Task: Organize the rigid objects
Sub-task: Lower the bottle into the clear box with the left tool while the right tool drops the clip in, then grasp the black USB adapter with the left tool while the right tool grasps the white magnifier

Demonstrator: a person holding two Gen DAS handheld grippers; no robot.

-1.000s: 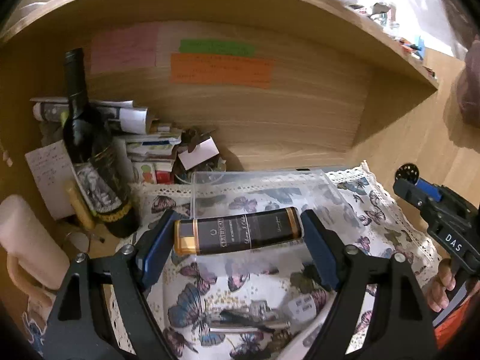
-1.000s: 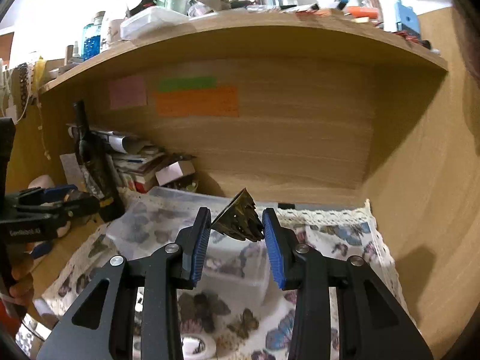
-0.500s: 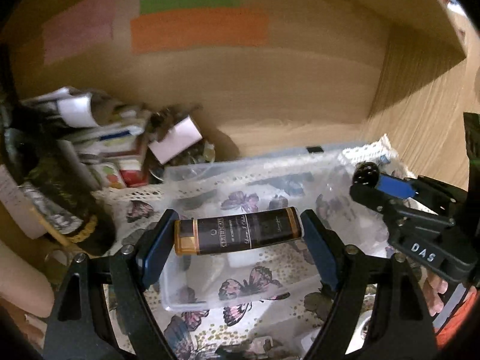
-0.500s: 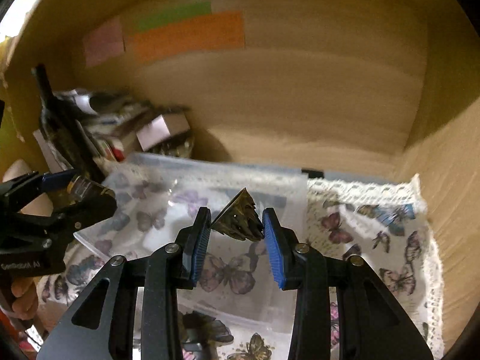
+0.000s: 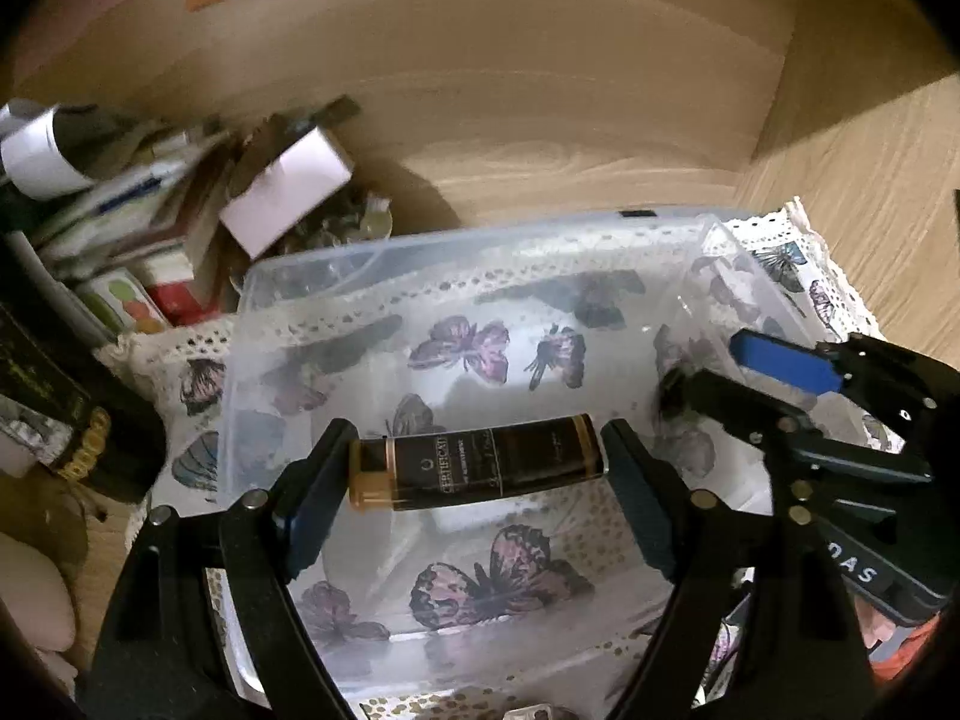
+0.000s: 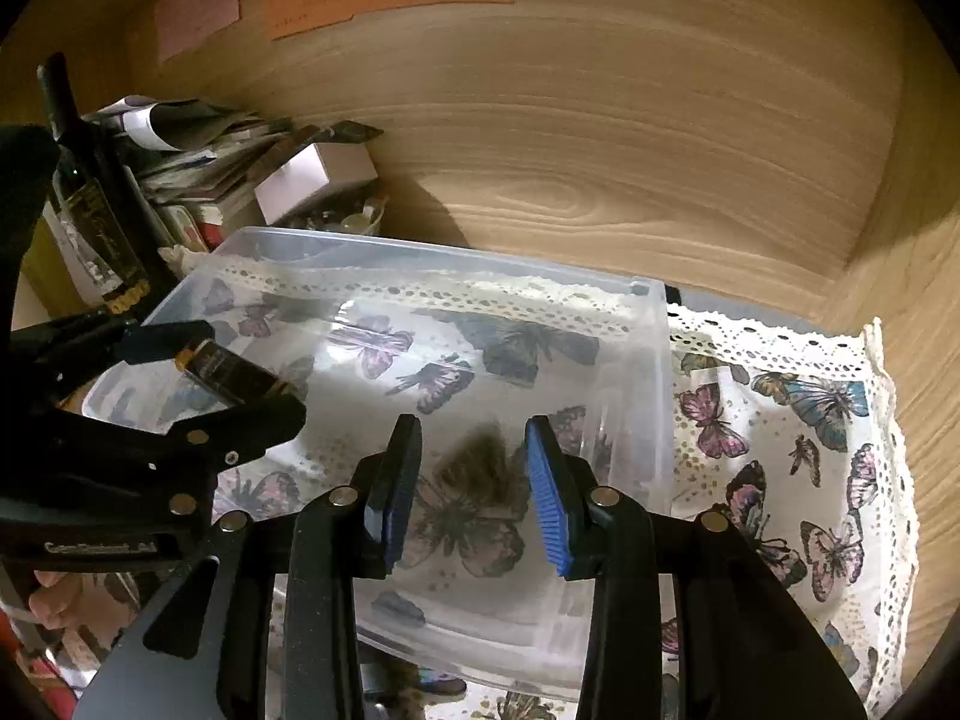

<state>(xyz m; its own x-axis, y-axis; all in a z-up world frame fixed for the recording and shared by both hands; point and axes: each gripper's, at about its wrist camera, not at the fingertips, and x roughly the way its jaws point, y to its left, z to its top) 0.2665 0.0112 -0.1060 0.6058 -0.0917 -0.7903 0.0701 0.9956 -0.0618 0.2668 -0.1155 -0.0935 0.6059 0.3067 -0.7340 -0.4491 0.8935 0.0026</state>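
Observation:
My left gripper (image 5: 477, 468) is shut on a dark brown tube with a gold cap (image 5: 474, 468), held crosswise over the clear plastic bin (image 5: 420, 240); the tube also shows in the right wrist view (image 6: 231, 372). My right gripper (image 6: 471, 480) hangs over the bin (image 6: 654, 372) with jaws apart. A blurred dark spiky object (image 6: 486, 456) shows between and below its fingers, apparently falling into the bin. The right gripper shows in the left wrist view (image 5: 720, 372) at the bin's right side.
The bin sits on a butterfly cloth (image 6: 810, 450) in a wooden cubby. A dark wine bottle (image 6: 90, 198), stacked papers and small boxes (image 5: 180, 210) crowd the left back corner. The wooden wall (image 6: 600, 150) is close behind.
Both grippers moved forward and down over the bin. The right gripper opened and the dark spiky object left its jaws. The left still holds the tube.

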